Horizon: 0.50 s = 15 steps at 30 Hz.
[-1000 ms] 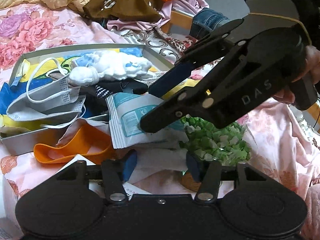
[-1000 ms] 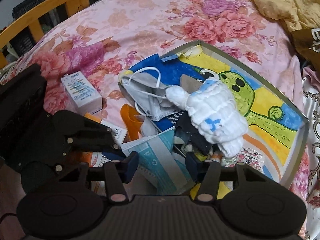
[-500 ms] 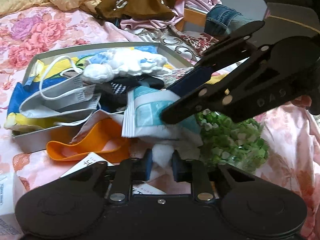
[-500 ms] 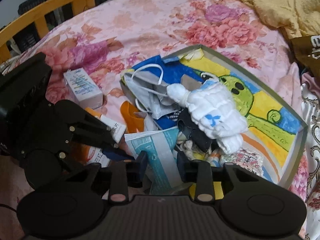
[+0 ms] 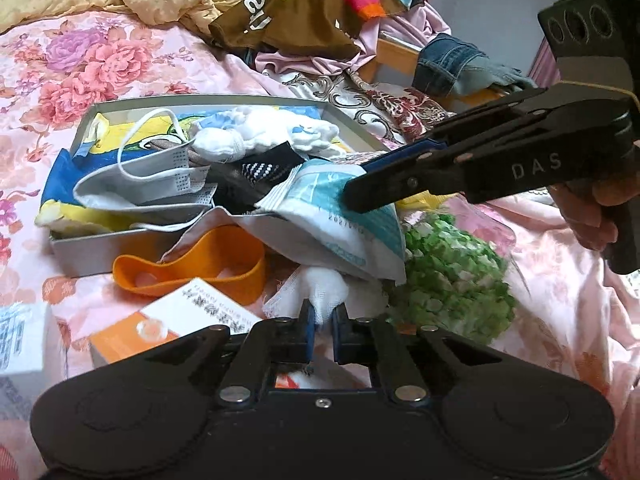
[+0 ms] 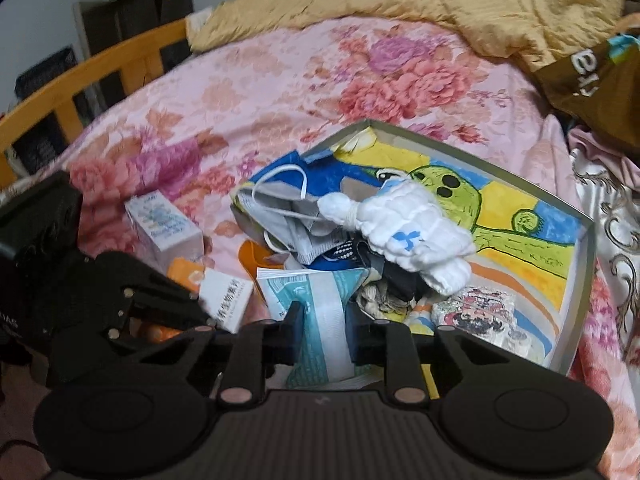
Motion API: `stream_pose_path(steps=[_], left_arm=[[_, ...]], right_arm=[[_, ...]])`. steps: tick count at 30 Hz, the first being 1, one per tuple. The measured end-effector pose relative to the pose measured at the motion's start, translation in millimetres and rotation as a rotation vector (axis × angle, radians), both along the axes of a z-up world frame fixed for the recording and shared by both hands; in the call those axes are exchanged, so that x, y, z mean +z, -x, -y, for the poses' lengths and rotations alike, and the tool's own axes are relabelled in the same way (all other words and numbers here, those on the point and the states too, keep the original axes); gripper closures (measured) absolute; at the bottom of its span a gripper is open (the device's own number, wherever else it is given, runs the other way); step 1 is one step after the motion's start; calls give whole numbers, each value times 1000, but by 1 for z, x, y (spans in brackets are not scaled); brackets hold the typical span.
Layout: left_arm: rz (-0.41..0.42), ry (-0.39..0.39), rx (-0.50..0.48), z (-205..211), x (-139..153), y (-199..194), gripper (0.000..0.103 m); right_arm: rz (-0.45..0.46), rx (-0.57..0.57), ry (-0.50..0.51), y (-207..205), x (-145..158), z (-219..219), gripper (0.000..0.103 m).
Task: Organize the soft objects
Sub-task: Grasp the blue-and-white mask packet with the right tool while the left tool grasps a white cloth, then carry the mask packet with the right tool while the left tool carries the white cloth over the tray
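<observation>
Floral satin bedspread [image 6: 280,92]; left gripper [image 5: 322,326] clenched on white gauze wad [image 5: 326,294]; right gripper [image 6: 322,320] closing, apparently gripping crinkly teal packet [image 6: 320,300].

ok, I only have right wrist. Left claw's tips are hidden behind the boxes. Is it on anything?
Observer: Yes. Left wrist shows the left claw shut on a white gauze wad.
Operator: Where's the wad relative to the packet?
Observer: Just under the packet. The right claw is closing on the packet, seen side-on.
Operator: Anything next to it that I'm missing?
Observer: A green fluffy bundle, right of the wad.
</observation>
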<state>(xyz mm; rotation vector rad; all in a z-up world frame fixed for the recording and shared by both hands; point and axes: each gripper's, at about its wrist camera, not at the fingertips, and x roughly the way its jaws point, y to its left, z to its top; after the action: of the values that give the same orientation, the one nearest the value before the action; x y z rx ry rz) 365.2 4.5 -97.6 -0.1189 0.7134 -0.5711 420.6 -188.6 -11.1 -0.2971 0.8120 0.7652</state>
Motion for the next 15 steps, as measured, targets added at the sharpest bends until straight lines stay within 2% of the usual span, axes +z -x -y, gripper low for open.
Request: stream_pose_path(steps=[7,15], left_arm=[[9,34,19,-12,9,10,95],[48,100,-2,-27,24,22,95]], right_arm=[[15,-38,-11,10,3,1,80],[75,-87,-74,18,34,9,80]])
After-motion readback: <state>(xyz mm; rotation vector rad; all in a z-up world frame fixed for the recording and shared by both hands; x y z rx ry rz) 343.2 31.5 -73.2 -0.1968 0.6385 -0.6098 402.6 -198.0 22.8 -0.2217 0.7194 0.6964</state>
